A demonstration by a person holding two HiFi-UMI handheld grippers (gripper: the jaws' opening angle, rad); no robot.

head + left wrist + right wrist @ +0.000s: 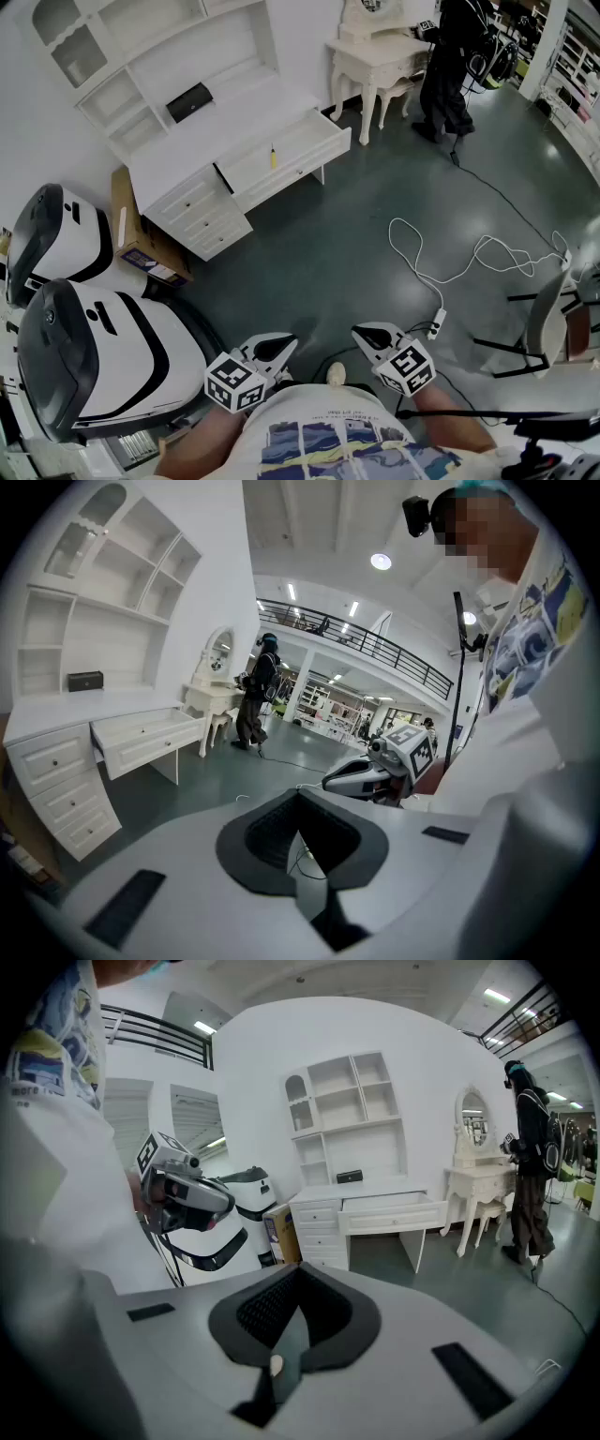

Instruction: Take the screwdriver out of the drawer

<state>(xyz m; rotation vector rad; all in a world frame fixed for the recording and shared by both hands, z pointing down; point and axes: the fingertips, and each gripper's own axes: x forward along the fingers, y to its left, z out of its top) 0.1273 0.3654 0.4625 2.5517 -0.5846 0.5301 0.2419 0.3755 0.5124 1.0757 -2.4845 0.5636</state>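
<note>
Far across the floor, the head view shows the screwdriver (273,157) lying in the open drawer (305,131) of the desk (202,141). The gripper views show only the drawer's front, not its inside. The shirt (328,441) has print too small to read. The left gripper (287,345) and right gripper (358,332) are well apart from the desk. Their fingers are together and hold nothing.

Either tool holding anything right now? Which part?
Nothing held. Left tool and right tool are both shut and empty; the screwdriver lies in the open drawer, away from both.
</note>
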